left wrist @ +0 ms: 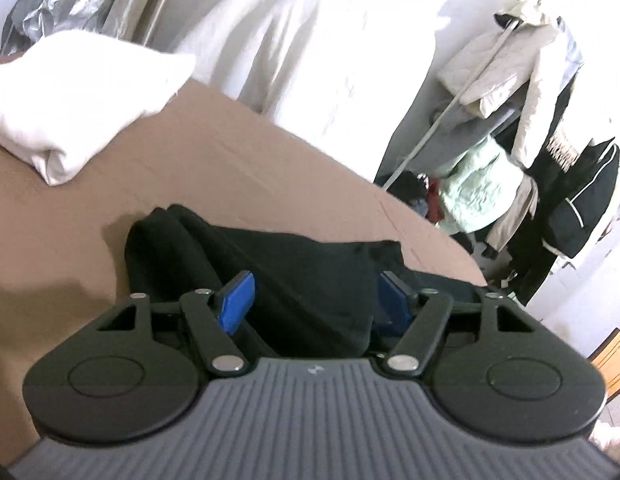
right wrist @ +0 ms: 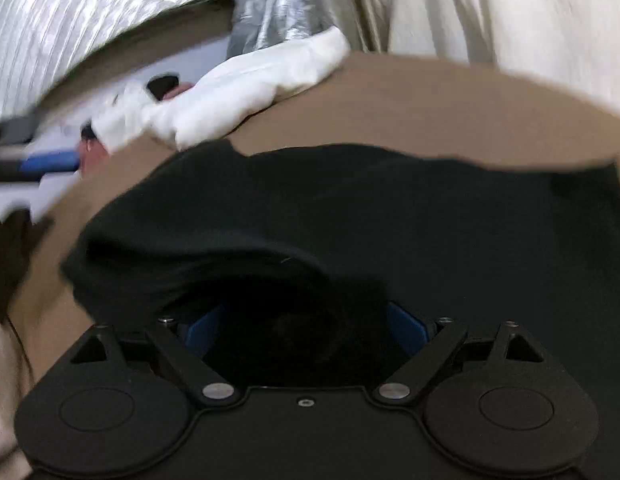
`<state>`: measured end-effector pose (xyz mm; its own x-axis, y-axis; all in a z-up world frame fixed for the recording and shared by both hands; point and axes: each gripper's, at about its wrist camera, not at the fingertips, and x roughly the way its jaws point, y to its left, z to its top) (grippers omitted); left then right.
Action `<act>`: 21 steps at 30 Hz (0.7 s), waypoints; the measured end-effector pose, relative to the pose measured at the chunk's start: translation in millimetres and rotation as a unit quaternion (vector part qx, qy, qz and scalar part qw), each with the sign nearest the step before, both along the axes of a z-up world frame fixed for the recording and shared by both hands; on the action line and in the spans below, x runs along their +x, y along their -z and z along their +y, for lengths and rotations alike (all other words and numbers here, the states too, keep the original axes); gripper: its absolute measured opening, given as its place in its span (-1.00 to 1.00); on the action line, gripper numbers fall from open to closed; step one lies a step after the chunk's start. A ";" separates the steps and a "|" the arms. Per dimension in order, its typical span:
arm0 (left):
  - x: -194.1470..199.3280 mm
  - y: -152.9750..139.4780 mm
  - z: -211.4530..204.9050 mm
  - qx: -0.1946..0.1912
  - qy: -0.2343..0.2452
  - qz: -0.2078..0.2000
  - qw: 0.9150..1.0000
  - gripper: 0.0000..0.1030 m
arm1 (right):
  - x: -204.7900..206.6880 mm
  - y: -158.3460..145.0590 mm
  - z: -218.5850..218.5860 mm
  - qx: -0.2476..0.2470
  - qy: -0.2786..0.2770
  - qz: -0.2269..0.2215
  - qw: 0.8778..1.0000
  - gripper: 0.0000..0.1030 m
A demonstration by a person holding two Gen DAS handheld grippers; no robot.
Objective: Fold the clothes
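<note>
A black garment (left wrist: 294, 256) lies bunched on a brown cardboard-coloured surface (left wrist: 230, 152). My left gripper (left wrist: 313, 300) stands open over its near edge. A fold of the black cloth runs loosely between the blue pads (left wrist: 236, 300), and neither pad presses on it. In the right wrist view the same black garment (right wrist: 389, 208) spreads wide across the brown surface (right wrist: 429, 100). My right gripper (right wrist: 306, 324) is open wide, and a rounded hump of the cloth sits between its blue pads (right wrist: 405, 324) without being pinched.
A folded white cloth (left wrist: 70, 96) (right wrist: 246, 88) rests at the far left of the surface. Pale curtains (left wrist: 294, 32) hang behind. At the right, past the surface's edge, a rack of coats and jackets (left wrist: 529, 140) stands. A wooden box (left wrist: 613, 360) sits low at the right.
</note>
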<state>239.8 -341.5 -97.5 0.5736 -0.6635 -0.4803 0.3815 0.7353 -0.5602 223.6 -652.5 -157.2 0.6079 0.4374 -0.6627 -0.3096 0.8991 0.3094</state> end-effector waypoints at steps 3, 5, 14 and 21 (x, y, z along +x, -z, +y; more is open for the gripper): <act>14.8 19.3 -2.2 0.048 -0.023 0.055 0.997 0.36 | 3.8 3.8 -1.8 0.016 0.012 -0.003 1.000 0.60; 25.2 35.6 -7.6 0.087 -0.033 0.093 0.991 0.36 | 1.4 2.7 -4.6 0.040 0.000 -0.004 0.999 0.50; 71.4 67.0 -23.3 -0.072 -0.002 0.132 0.989 -0.21 | -0.7 -8.2 2.2 0.108 -0.034 -0.010 0.993 -0.68; 114.2 30.2 -99.5 -0.033 -0.026 0.067 0.997 -0.11 | 1.5 -21.4 -51.8 0.303 -0.002 0.049 0.952 -0.69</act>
<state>354.0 -441.0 -127.8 0.5419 -0.6673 -0.5109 0.2624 0.7119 -0.6514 225.1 -704.3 -135.8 0.5535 0.7600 -0.3407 -0.2565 0.5448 0.7984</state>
